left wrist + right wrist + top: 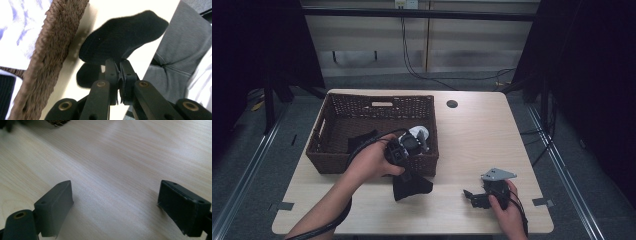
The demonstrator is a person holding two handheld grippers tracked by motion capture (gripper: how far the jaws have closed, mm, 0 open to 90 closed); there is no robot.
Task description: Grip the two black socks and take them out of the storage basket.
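The left gripper [119, 75] has its fingers [111, 72] pressed together on the edge of a black sock [122, 37], and in the high view the sock [411, 185] hangs or drapes from the gripper just in front of the near wall of the wicker basket [332, 160], over the desk [477, 135]. Whether its lower end touches the desktop cannot be told. The sock is thus outside the basket, next to its front rim. Inside the basket lie a dark garment [362, 140] and a pale, white item [419, 132], so some laundry is there while this sock is in transit between basket and desk; which way it is travelling cannot be told from this moment alone. The right gripper [474, 196] rests low near the front right of the desk, its fingers [56, 202] spread wide apart with nothing but bare wood between them, well apart from the sock. Judged from this, one sock is mid-handling, the right hand has no part in it yet, and the items in the basket are untouched.
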